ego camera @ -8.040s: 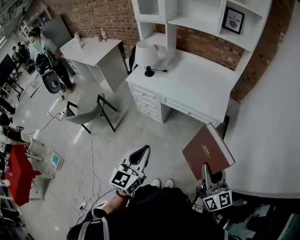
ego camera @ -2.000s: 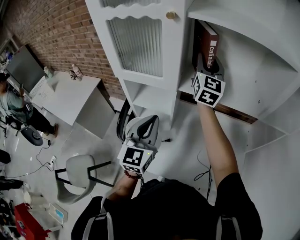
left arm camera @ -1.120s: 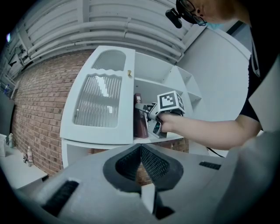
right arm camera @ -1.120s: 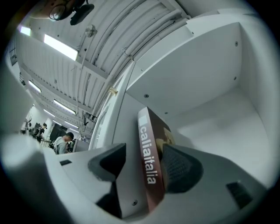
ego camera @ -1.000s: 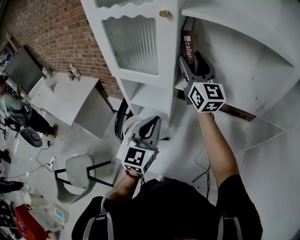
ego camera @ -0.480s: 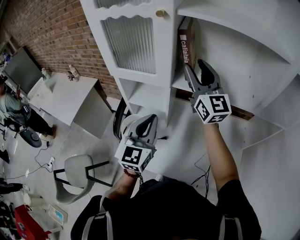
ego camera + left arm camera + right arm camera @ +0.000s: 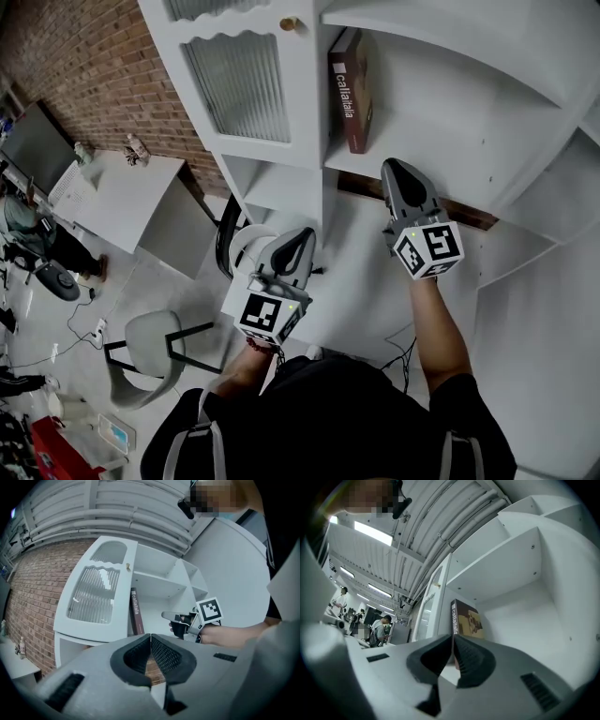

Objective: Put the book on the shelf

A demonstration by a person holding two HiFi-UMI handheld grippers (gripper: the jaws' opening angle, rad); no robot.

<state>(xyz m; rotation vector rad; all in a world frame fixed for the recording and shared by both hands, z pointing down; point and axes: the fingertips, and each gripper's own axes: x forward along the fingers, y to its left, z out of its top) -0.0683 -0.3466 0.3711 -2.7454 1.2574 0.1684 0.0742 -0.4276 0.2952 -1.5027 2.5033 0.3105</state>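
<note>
The book (image 7: 348, 89) stands upright at the left end of the shelf (image 7: 362, 165), spine outward, long axis vertical. The right gripper (image 7: 396, 171) has just closed empty, clear of the book. The left gripper (image 7: 300, 236) is closed and empty.

Right gripper (image 7: 395, 170): matt grey plastic; shelf (image 7: 427, 141) ahead: smooth matt white paint; book (image 7: 347, 89): matt brown cover; door pane (image 7: 234, 89): ribbed glass; wall (image 7: 94, 66): rough red brick

Black T-shirt (image 7: 347, 412), grey hand-held grippers (image 7: 302, 234) (image 7: 394, 167) with marker cubes (image 7: 265, 316) (image 7: 428, 250)
</note>
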